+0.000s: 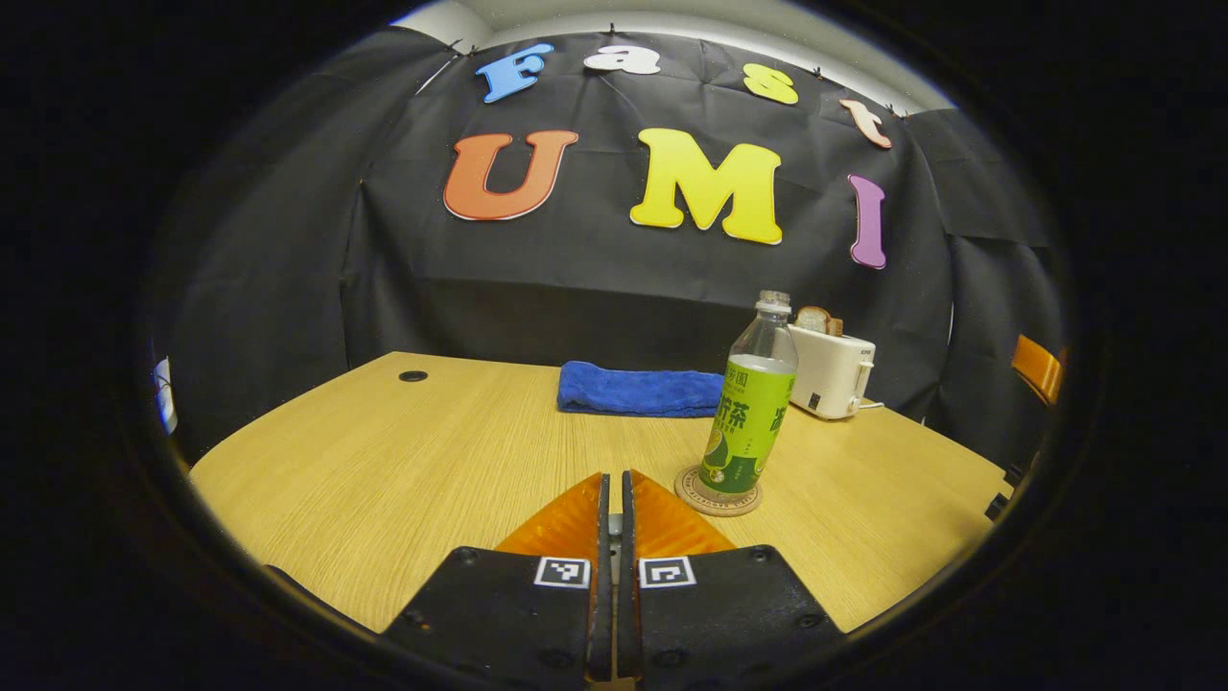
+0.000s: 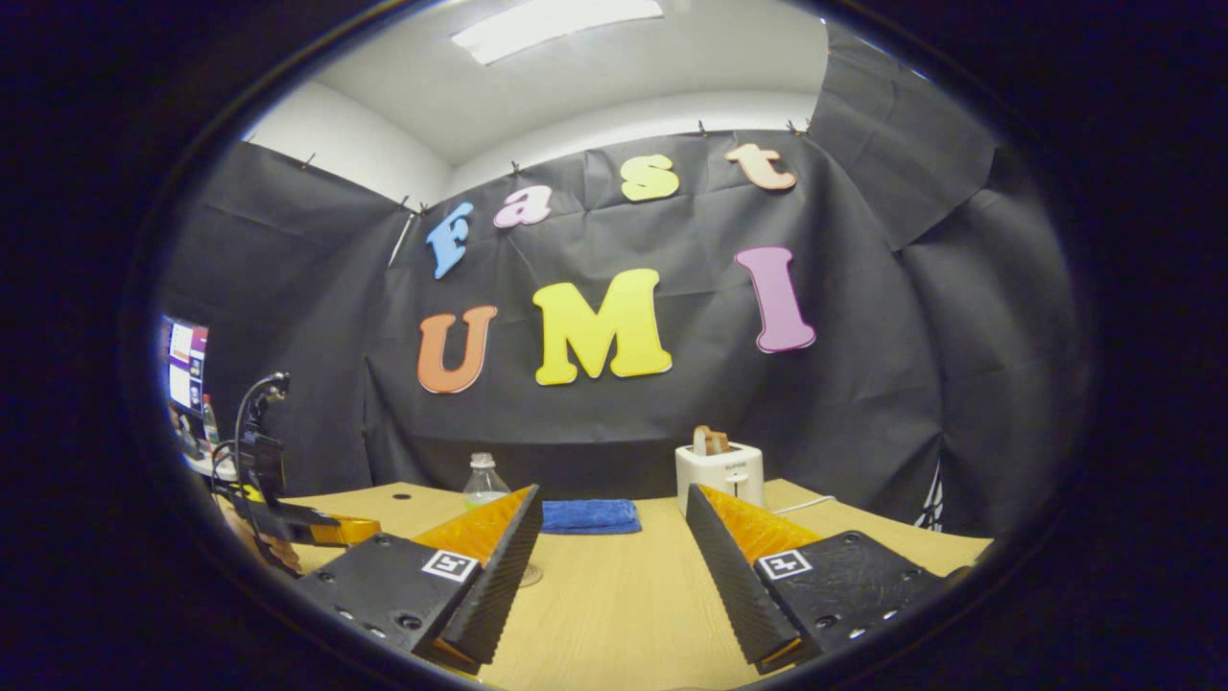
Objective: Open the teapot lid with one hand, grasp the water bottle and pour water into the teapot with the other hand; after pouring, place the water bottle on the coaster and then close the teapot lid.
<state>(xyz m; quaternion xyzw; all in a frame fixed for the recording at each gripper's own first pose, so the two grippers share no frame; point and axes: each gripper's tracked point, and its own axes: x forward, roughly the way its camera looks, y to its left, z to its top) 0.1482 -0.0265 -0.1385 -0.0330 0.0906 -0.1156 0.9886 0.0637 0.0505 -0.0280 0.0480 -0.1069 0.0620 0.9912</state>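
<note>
The water bottle (image 1: 748,408) stands upright on its coaster (image 1: 718,492) at two o'clock of the left gripper (image 1: 615,499), whose jaws are pressed together empty, while the right gripper (image 2: 609,547) gapes wide, holding nothing, probably freed from the bottle.

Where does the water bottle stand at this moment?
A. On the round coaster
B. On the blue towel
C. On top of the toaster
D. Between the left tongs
A: the water bottle stands upright on the round coaster, on the table in front of the toaster.
</note>
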